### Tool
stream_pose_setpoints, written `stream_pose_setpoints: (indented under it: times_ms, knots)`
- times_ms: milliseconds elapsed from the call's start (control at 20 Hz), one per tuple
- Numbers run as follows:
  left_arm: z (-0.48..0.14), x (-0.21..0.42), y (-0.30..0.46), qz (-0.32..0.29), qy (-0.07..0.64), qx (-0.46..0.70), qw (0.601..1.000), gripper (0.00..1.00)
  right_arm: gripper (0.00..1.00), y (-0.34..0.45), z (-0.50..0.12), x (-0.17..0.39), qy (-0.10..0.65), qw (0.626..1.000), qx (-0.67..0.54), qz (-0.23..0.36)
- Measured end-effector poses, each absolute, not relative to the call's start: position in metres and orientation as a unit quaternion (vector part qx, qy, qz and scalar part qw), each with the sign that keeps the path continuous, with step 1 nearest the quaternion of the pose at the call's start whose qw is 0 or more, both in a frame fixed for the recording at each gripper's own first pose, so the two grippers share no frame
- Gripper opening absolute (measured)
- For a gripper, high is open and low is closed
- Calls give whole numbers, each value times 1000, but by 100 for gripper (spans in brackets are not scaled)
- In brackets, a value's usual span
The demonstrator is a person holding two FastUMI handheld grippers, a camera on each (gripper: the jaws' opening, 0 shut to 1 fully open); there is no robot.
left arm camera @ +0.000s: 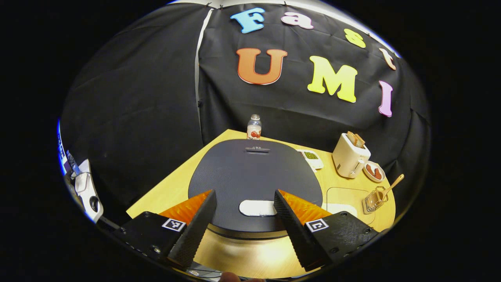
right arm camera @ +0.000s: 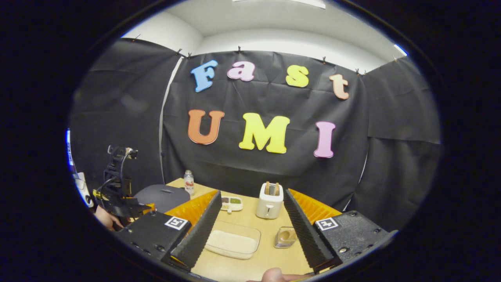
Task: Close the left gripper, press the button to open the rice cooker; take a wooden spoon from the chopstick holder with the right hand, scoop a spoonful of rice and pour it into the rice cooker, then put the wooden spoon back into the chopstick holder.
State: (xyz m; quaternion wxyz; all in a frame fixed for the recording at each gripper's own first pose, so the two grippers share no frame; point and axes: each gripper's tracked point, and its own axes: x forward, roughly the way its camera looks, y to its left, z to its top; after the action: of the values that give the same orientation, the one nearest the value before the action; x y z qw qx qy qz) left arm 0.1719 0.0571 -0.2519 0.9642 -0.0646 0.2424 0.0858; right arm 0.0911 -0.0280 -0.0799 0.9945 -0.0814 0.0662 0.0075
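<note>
Left gripper view: the left hand-held gripper (left arm camera: 244,205), fingers spread, hovers over the closed rice cooker (left arm camera: 254,176). Right gripper view: the right hand-held gripper (right arm camera: 252,217), released, faces a clear rice tray (right arm camera: 233,239); the chopstick holder (right arm camera: 284,237) holds the wooden spoon (right arm camera: 285,235).

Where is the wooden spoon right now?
In the left gripper view the wooden spoon stands in the chopstick holder at the table's right edge, near the toaster.

right gripper (right arm camera: 250,223) fingers apart above rice tray (right arm camera: 233,239)
</note>
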Motion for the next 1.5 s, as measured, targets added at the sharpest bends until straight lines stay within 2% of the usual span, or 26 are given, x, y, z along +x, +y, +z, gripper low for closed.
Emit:
stream_pose_setpoints:
  times_ms: [750,1000,1150,1500]
  knots:
    - [-264,168,57,75,234,-93,965,98,100,-5,-91,96,76,994,-78,28]
    - [-256,166,58,49,225,-96,968,97,100,8,-88,94,72,995,-70,27]
    - [-237,155,66,42,211,-104,971,94,100,17,-83,90,69,995,-67,26]
    - [-147,128,73,17,122,-69,990,95,100,16,-70,75,54,997,-55,0]
